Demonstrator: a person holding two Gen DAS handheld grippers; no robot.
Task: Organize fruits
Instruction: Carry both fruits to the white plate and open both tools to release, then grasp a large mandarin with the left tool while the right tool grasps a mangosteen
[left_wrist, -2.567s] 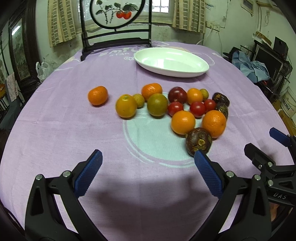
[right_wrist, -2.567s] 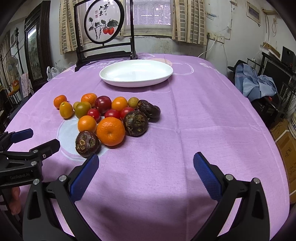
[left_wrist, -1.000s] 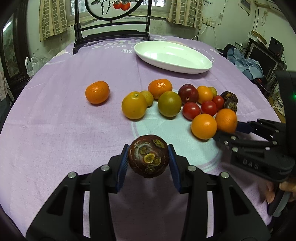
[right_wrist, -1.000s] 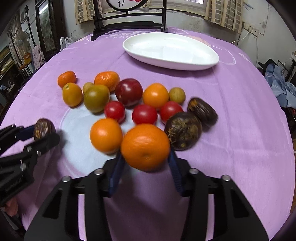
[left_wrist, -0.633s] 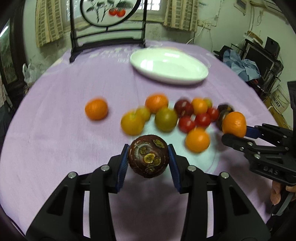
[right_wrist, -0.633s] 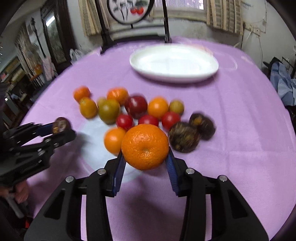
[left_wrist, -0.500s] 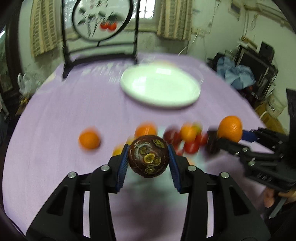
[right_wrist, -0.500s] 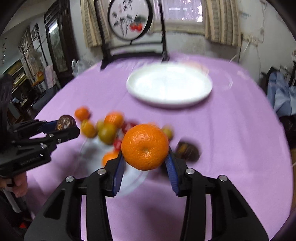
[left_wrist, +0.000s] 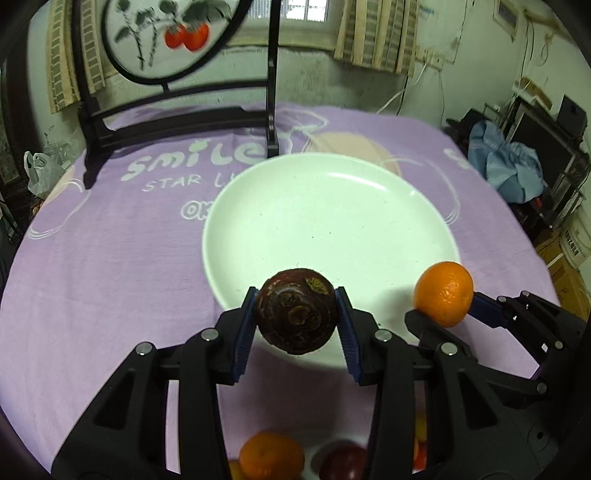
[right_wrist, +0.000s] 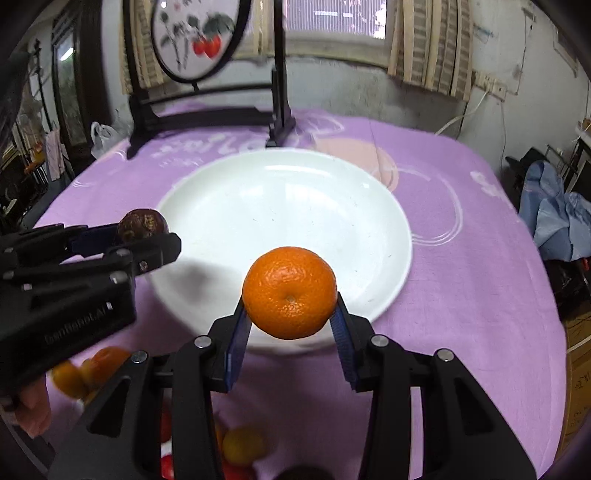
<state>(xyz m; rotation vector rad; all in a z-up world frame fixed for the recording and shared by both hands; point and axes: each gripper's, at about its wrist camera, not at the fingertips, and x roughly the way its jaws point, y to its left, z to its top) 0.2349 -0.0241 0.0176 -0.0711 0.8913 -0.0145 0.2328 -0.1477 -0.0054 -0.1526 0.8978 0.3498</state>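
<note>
Left gripper (left_wrist: 296, 325): clamped on the dark mangosteen (left_wrist: 296, 311), up over the white plate's (left_wrist: 332, 206) near rim
Right gripper (right_wrist: 290, 317): squeezing the orange (right_wrist: 290, 292), same spot, just beside

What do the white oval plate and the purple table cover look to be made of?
White oval plate: probably glazed ceramic, possibly melamine; glossy, with bright window glare streaks. Purple table cover: soft woven or fleecy fabric; matte, fuzzy surface, printed lettering.
</note>
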